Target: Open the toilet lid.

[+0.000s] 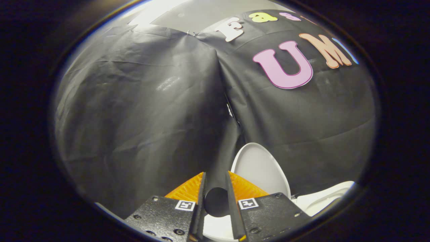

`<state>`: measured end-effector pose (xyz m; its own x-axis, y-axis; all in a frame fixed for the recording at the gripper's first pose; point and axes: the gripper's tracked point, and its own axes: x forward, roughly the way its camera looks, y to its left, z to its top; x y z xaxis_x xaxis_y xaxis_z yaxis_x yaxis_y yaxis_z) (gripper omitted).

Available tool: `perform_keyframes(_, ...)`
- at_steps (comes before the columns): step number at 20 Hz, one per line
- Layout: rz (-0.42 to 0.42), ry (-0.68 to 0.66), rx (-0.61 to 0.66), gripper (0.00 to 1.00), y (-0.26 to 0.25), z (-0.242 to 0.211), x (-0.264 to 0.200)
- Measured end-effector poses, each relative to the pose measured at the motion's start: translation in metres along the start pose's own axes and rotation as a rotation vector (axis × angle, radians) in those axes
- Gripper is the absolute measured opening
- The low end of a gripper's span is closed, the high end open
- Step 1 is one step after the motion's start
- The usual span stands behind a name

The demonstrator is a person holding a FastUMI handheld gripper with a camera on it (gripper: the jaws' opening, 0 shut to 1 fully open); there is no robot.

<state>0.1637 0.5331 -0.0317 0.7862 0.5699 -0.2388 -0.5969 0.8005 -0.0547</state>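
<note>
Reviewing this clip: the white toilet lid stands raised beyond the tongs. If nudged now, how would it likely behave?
The toilet lid looks like smooth, rigid moulded plastic, so it would probably swing as one stiff piece rather than flex. Its glossy face may be slippery for the tongs, whose fingers stand slightly apart, holding nothing. Standing near upright against the black cloth wall, it could drop back if pushed forward.
</note>
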Motion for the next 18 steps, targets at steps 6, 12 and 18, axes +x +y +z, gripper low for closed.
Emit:
perform_keyframes(6, 0.015, -0.103, 0.016, 0.59, 0.008, 0.044, -0.01)
perform_keyframes(12, -0.003, -0.151, -0.018, 0.68, -0.003, 0.075, -0.027)
perform_keyframes(18, -0.062, -0.218, -0.067, 0.68, -0.034, 0.108, -0.061)
